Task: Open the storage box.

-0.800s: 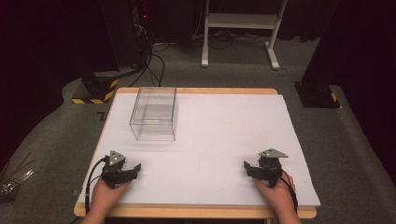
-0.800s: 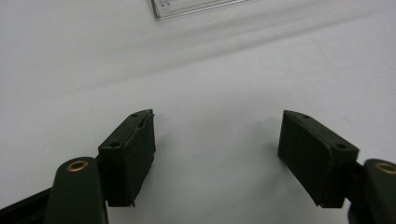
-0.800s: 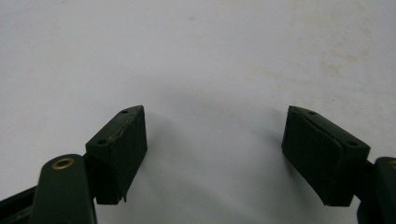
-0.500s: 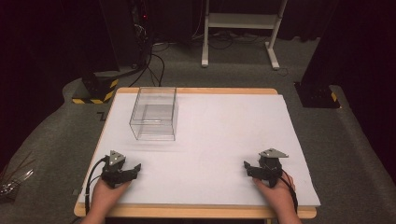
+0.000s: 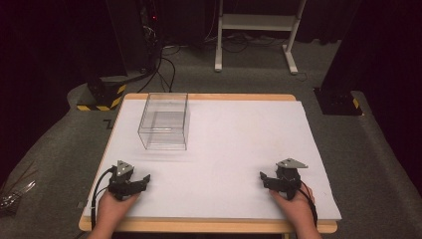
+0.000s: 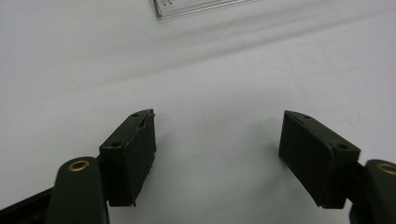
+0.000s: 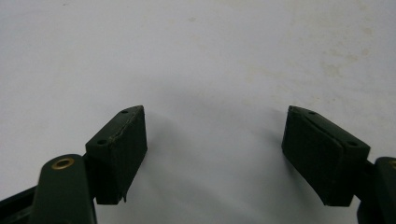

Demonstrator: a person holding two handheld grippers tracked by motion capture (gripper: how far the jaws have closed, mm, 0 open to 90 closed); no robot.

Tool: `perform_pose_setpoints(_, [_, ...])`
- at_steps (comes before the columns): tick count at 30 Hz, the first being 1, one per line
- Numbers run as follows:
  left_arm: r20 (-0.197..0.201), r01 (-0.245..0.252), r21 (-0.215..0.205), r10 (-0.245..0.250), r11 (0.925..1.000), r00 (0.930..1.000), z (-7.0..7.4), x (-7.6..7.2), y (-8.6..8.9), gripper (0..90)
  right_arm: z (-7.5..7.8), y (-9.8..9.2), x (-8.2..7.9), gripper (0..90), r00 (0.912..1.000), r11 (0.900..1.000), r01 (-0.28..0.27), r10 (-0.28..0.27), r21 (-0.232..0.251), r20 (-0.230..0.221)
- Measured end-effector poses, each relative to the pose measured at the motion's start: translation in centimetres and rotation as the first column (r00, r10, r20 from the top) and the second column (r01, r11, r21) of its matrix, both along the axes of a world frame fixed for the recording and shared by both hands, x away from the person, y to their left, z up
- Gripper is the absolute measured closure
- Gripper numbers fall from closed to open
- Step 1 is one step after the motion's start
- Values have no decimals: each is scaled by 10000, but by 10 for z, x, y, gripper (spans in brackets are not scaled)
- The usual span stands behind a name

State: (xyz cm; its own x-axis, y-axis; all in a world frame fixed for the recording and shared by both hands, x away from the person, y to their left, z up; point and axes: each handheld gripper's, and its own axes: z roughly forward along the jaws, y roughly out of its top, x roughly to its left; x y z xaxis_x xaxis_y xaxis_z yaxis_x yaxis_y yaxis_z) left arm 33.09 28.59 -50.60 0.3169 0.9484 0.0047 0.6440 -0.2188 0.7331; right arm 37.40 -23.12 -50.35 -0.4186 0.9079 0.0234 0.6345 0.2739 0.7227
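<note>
A clear plastic box stands open-topped on the white table cover at the back left. Its near bottom edge, the box, shows at the top of the left gripper view. My left gripper rests near the front left edge of the table, held by a hand, with its jaws apart and nothing between them. In its own view the left gripper hovers over bare white surface. My right gripper rests near the front right, also held by a hand. Seen from its own camera, the right gripper stands open over bare cover.
The wooden table edge runs along the front. Beyond the table lie grey carpet, a yellow-and-black striped base with cables at the back left, a white frame stand behind, and a dark post base at the back right.
</note>
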Motion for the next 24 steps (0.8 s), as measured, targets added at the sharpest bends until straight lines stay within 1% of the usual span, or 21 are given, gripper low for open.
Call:
perform_pose_setpoints(4, [-26, -76, 3, 76, 10000, 10000, 0, 0, -1, 275, 0, 0, 0, 219, 10000, 10000, -22, 22, 5, 12])
perform_pose_setpoints(7, [-36, -57, 96, 57, 9999, 10000, 1, 0, -2, 277, 0, 0, 0, 219, 10000, 10000, -17, 17, 26, 8])
perform_pose_setpoints(8, [1, -43, 190, 43, 9998, 10000, 1, -1, -2, 283, 0, 0, 0, 219, 10000, 10000, -18, 18, 28, 9])
perform_pose_setpoints(10, [22, -7, 199, 7, 9998, 10000, 1, -2, -3, 311, 0, 0, 0, 219, 10000, 10000, -18, 18, 31, 9])
perform_pose_setpoints(11, [213, -11, 298, 5, 9996, 9998, 1, -4, -4, 315, 0, 0, 0, 219, 10000, 10000, -20, 20, 32, 8])
perform_pose_setpoints(12, [195, -97, 450, 89, 9989, 9998, 2, -4, -5, 320, 0, 0, 0, 219, 10000, 10000, -18, 18, 35, 9])
perform_pose_setpoints(13, [195, -97, 450, 89, 9989, 9998, 2, -4, -5, 341, 0, 0, 0, 219, 10000, 10000, -18, 18, 35, 9])
perform_pose_setpoints(14, [188, -243, 357, 236, 9991, 9995, 4, -4, -6, 341, 0, 0, 0, 219, 10000, 10000, -20, 20, 33, 6])
perform_pose_setpoints(15, [225, -275, 208, 270, 9994, 9994, 5, -4, -5, 346, 0, 0, 0, 219, 10000, 10000, -18, 18, 34, 6])
perform_pose_setpoints(17, [293, -216, -238, 223, 9995, 9993, 9, -5, -4, 360, 0, 0, 0, 219, 10000, 10000, -17, 17, 31, 7])
perform_pose_setpoints(18, [293, -216, -238, 223, 9995, 9993, 9, -5, -4, 360, 0, 0, 0, 219, 10000, 10000, -17, 17, 31, 7])
perform_pose_setpoints(20, [487, -212, -461, 234, 9987, 9985, 12, -6, -2, 358, 0, 0, 0, 219, 10000, 10000, -20, 20, 36, 6])
perform_pose_setpoints(21, [487, -212, -461, 234, 9987, 9985, 12, -6, -2, 358, 0, 0, 0, 219, 10000, 10000, -20, 20, 36, 6])
perform_pose_setpoints(22, [473, -163, -609, 192, 9980, 9987, 13, -7, -2, 358, 0, 0, 0, 219, 10000, 10000, -17, 17, 33, 4])
perform_pose_setpoints(24, [541, -31, -698, 69, 9976, 9985, 15, -7, -2, 366, 0, 0, 0, 219, 10000, 10000, -21, 21, 35, 6])
